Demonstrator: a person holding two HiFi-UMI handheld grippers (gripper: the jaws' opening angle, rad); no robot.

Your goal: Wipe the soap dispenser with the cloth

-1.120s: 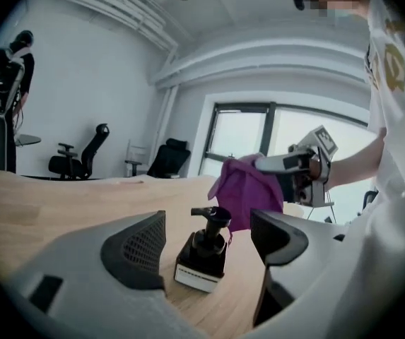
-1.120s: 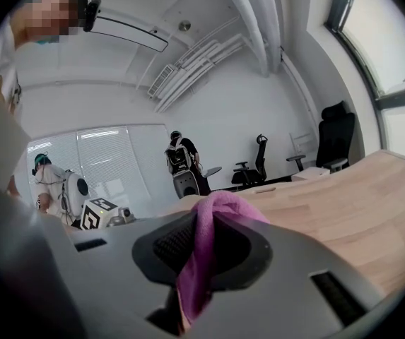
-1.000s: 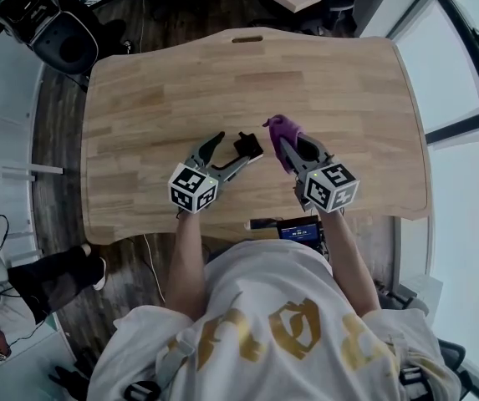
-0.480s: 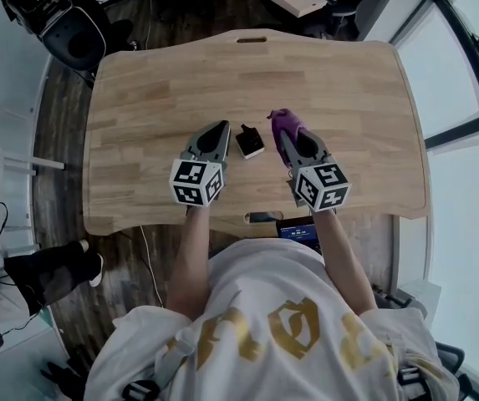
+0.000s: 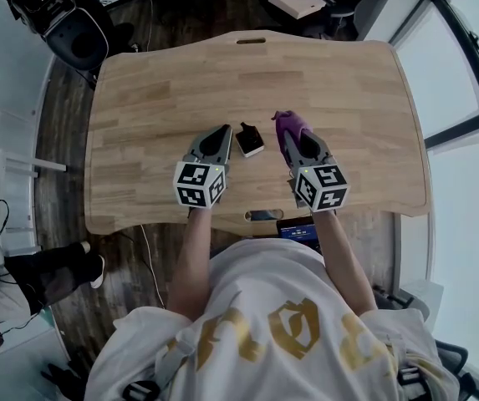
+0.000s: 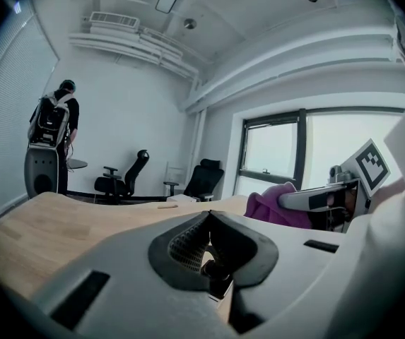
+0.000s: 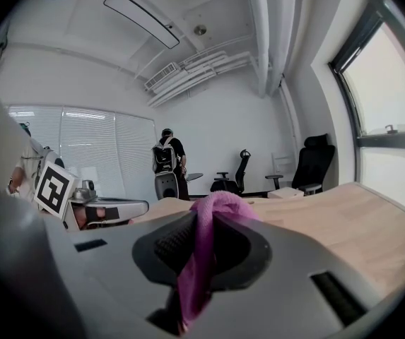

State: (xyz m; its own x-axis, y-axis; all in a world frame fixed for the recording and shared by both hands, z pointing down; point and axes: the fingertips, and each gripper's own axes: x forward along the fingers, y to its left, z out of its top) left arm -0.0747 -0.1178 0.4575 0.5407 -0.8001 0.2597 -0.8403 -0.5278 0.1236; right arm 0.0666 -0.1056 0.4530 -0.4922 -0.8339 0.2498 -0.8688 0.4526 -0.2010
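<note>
The soap dispenser (image 5: 250, 140), small and black with a pale face, lies on the wooden table (image 5: 155, 98) between my two grippers. My left gripper (image 5: 222, 129) is just left of it, apart from it, jaws shut with nothing between them (image 6: 209, 215). My right gripper (image 5: 288, 135) is just right of the dispenser and shut on the purple cloth (image 5: 287, 123). In the right gripper view the cloth (image 7: 215, 205) bunches over the closed jaws and hangs down between them. The left gripper view shows the cloth (image 6: 269, 207) at the right.
A small dark device (image 5: 262, 215) lies at the table's near edge, with a lit screen (image 5: 299, 229) just below it. Dark equipment (image 5: 55, 15) stands on the floor at the far left. A person with a backpack (image 7: 167, 154) and office chairs (image 6: 121, 179) stand beyond the table.
The left gripper's jaws, open beside the dispenser a second ago, are now shut, and the gripper has swung to point straight up the table. The right gripper has barely moved with the cloth.
</note>
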